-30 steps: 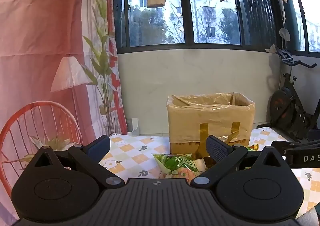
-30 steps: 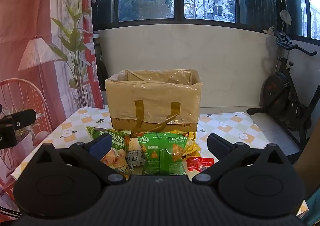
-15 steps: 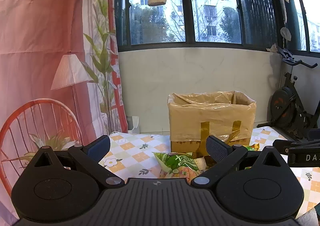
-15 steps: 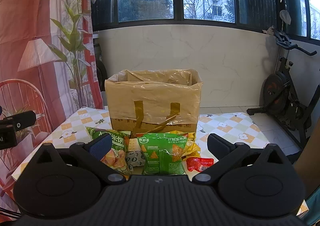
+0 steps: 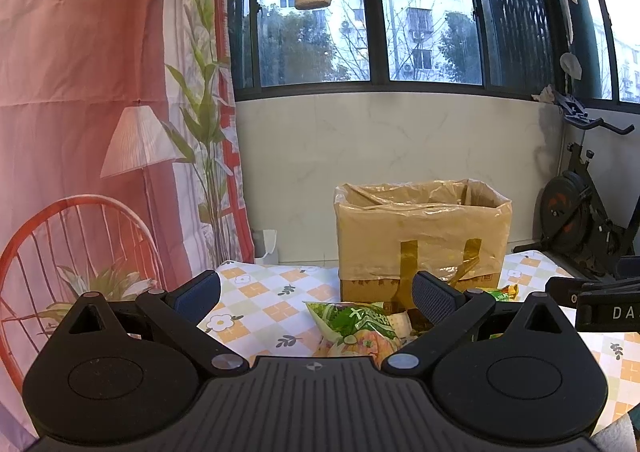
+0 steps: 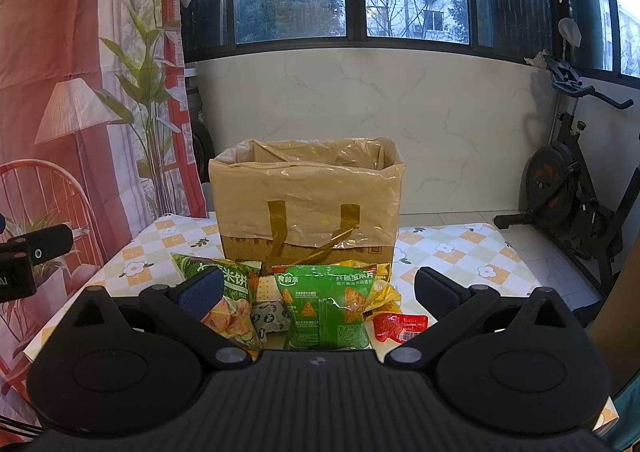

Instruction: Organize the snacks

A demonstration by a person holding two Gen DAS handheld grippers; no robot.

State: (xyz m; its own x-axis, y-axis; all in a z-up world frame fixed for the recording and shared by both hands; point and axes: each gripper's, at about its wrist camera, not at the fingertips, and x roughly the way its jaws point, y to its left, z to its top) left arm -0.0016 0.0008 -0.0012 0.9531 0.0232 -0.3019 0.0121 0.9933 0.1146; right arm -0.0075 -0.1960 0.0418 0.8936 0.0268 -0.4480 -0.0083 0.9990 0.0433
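A pile of snack packets lies in front of a tall cardboard box (image 6: 308,195) lined with brown plastic, its top open. In the right wrist view I see a green corn-chip bag (image 6: 326,312), a green rice-cracker bag (image 6: 228,292), a small red packet (image 6: 400,326), a yellow bag (image 6: 384,288) and a white patterned packet (image 6: 272,314). My right gripper (image 6: 318,292) hovers open just short of the pile, holding nothing. My left gripper (image 5: 316,292) is open and empty too, left of the box (image 5: 422,228), with the rice-cracker bag (image 5: 356,326) ahead of its right finger.
The table wears a checked flower-print cloth (image 6: 452,248). A printed pink backdrop (image 5: 80,91) hangs on the left, close to the table edge. An exercise bike (image 6: 568,187) stands on the floor at the right. The other gripper's body shows at each view's edge (image 5: 600,308) (image 6: 28,260).
Both grippers have barely shifted; the left view has risen slightly. Nothing was picked up or released.
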